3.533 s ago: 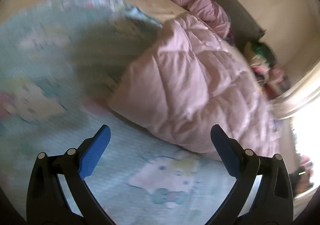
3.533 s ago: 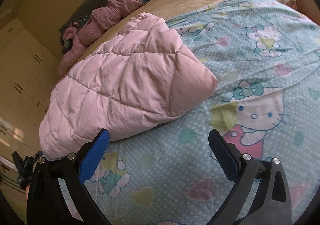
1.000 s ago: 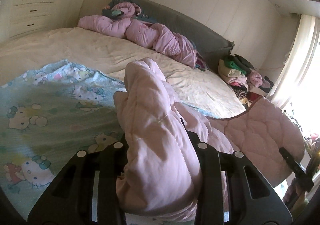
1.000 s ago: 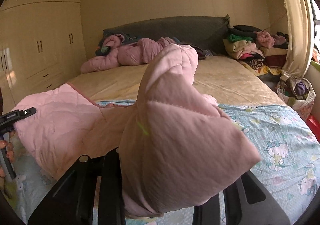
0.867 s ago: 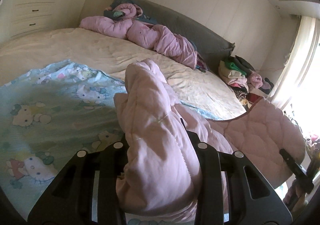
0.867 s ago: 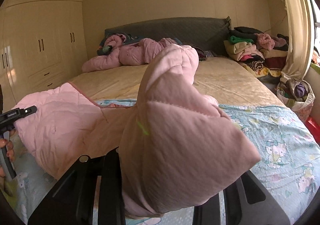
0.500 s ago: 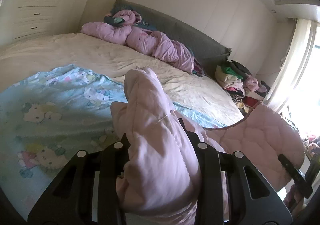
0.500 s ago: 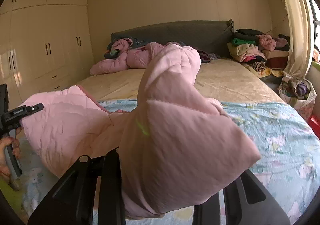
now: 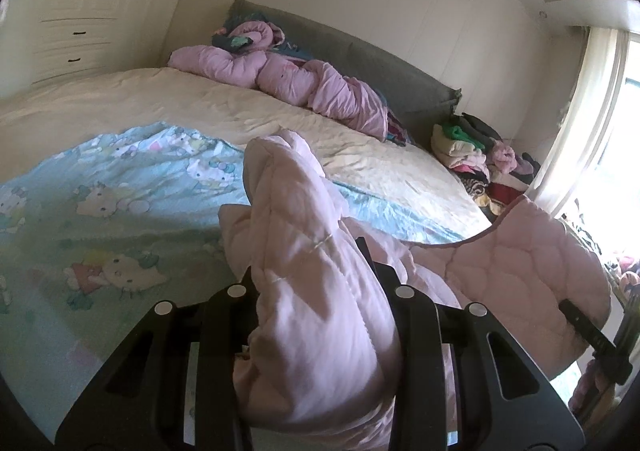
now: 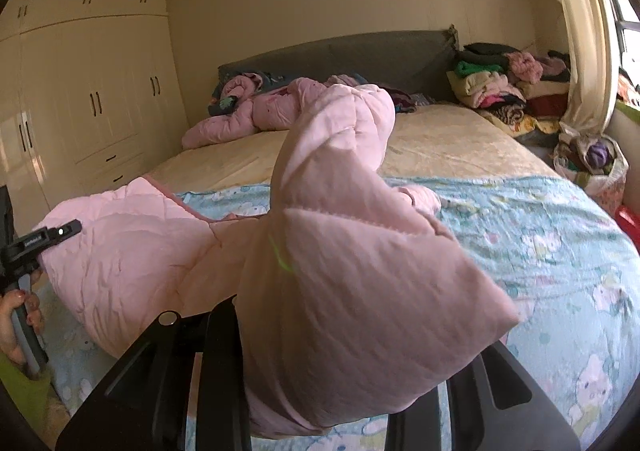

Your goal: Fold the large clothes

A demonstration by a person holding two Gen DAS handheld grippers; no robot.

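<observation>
While both grippers pinch the pink quilt [image 9: 312,315] corners, jaws clamped on fabric | quilt lifted above bed [image 10: 460,143] | risk: thick padding slips out, fold skews.

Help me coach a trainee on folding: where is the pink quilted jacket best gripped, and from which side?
At its edge, a bunched corner in each claw, coming from the near side of the bed. The pink quilted jacket is puffy, so a gathered edge probably fits between the fingers best. The left claw and right claw each clamp such a bunch, with the cloth spanning between them.
</observation>
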